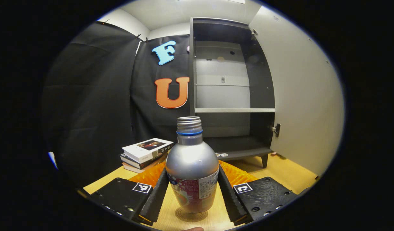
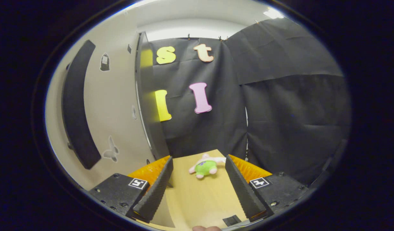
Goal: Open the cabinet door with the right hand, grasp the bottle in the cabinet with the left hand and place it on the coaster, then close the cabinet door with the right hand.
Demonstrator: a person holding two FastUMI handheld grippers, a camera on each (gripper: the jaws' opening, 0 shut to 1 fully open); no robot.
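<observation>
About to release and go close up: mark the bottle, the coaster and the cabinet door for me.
bottle [image 1: 191, 160]: left gripper view, on its silver shoulder.
coaster [image 1: 188, 216]: left gripper view, on the rim showing under the bottle's base.
cabinet door [image 1: 299, 96]: left gripper view, on its pale inner face, swung open.

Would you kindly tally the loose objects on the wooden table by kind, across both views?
Silver metal bottle with printed label: 1
Stacked books: 3
Round wooden coaster under the bottle: 1
Green and pink plush toy: 1
Total: 6
</observation>
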